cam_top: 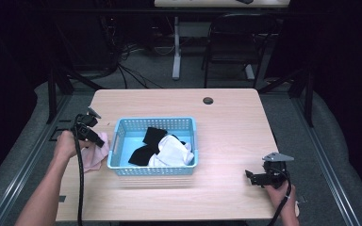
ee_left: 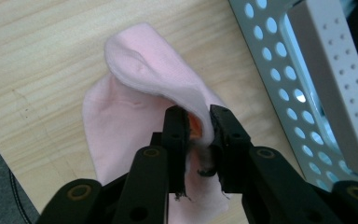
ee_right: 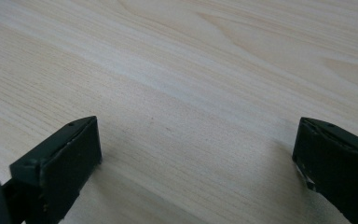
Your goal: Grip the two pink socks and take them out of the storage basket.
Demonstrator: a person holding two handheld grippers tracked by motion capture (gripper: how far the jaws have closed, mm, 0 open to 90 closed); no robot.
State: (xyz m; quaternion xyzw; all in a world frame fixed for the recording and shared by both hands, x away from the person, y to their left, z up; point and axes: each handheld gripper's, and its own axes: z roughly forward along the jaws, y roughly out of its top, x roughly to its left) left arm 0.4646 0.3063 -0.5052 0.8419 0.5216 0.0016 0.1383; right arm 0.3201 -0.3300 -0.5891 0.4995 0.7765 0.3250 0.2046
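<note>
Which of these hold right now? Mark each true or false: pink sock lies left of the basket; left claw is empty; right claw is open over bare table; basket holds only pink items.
1. The pink sock lies on the table left of the blue basket. True.
2. The left claw is empty. False: a fold of the pink sock sits between its jaws.
3. The right claw is open over bare table. True.
4. The basket holds only pink items. False: it holds black cloth and white cloth.
</note>
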